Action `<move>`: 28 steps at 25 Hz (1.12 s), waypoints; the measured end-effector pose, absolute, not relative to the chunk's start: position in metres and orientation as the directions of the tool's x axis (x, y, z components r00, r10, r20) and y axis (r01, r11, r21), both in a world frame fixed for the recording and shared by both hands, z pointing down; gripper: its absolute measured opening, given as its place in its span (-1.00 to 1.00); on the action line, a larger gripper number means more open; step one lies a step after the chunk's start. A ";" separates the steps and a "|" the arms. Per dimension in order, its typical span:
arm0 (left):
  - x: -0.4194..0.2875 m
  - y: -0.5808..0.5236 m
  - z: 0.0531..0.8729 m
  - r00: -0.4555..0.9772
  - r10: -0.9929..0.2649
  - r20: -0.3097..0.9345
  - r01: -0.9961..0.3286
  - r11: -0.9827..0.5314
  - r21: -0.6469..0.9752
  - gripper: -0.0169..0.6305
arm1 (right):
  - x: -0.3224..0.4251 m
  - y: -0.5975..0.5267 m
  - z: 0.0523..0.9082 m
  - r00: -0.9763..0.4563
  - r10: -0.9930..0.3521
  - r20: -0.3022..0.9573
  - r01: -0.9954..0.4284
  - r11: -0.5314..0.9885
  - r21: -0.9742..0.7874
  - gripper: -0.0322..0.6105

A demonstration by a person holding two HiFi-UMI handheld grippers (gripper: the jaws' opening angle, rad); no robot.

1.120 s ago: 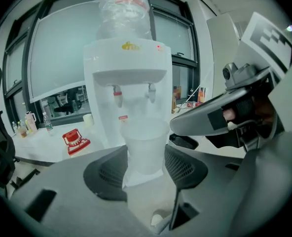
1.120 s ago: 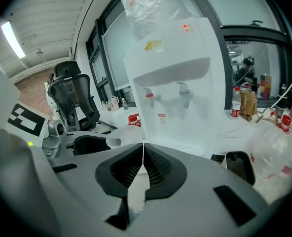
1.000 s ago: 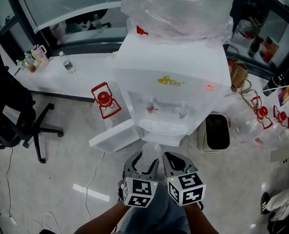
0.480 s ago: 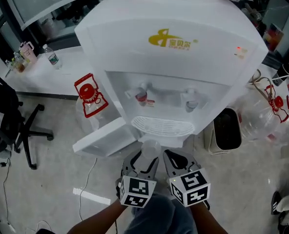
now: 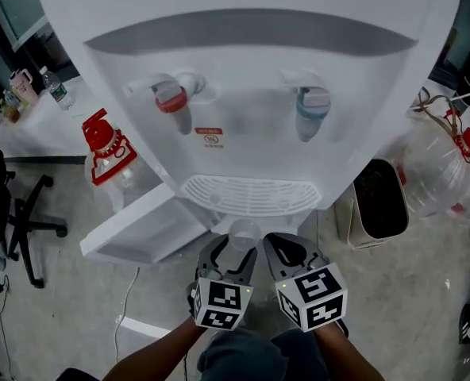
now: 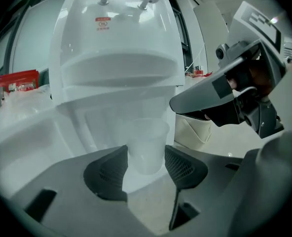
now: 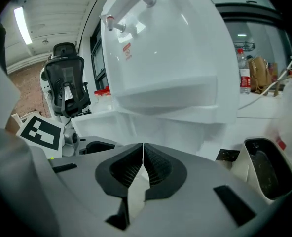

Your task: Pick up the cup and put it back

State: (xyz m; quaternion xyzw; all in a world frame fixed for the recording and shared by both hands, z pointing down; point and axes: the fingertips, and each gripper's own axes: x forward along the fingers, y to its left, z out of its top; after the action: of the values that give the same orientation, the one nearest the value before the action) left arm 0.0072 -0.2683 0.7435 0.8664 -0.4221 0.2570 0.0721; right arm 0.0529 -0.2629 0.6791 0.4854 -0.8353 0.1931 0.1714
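Water dispenser [image 5: 251, 70] behind; left claw [image 6: 145, 166] clasps translucent upright cup [image 6: 147, 141]

Overhead light (a ceiling strip lamp [image 7: 21, 26] glows) is reflected off the white plastic water dispenser [image 5: 251, 78]; the clear plastic cup [image 6: 147, 144] is rendered hazy, and gripper-view edges are bent and darkened.

Noted: the cup [image 6: 147, 144] is thin translucent plastic, smooth. The water dispenser [image 5: 251, 78], upper frame, is glossy white plastic. The left gripper [image 6: 145, 164] is matt grey plastic, with dark ribbed pads [image 6: 108, 173]. The floor [image 5: 402, 292], lower right, is pale with a sheen.
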 end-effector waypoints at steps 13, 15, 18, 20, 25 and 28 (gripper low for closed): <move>0.041 -0.310 0.821 0.520 -0.714 0.470 -0.777 -0.623 -0.087 -0.20 | 0.079 -0.292 0.744 -0.419 -0.783 0.460 -0.905 0.398 -0.148 -0.83; 0.042 -0.317 0.833 0.519 -0.714 0.470 -0.779 -0.621 -0.083 -0.20 | 0.081 -0.296 0.752 -0.410 -0.787 0.460 -0.910 0.389 -0.145 -0.83; 0.043 -0.330 0.846 0.520 -0.723 0.455 -0.783 -0.617 -0.086 -0.20 | 0.083 -0.302 0.762 -0.399 -0.795 0.457 -0.915 0.377 -0.143 -0.83; 0.044 -0.338 0.852 0.518 -0.731 0.444 -0.787 -0.611 -0.088 -0.20 | 0.084 -0.304 0.767 -0.393 -0.798 0.456 -0.918 0.367 -0.149 -0.83; 0.044 -0.356 0.876 0.510 -0.738 0.442 -0.789 -0.606 -0.101 -0.20 | 0.079 -0.304 0.779 -0.396 -0.793 0.463 -0.917 0.372 -0.146 -0.83; 0.049 -0.367 0.892 0.508 -0.735 0.449 -0.781 -0.613 -0.121 -0.20 | 0.079 -0.303 0.782 -0.395 -0.790 0.469 -0.916 0.377 -0.135 -0.83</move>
State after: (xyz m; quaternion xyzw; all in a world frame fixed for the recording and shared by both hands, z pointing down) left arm 0.0490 -0.3666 0.8922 0.8670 -0.4372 0.2342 0.0484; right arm 0.0794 -0.3025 0.7816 0.5246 -0.8132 0.1901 0.1656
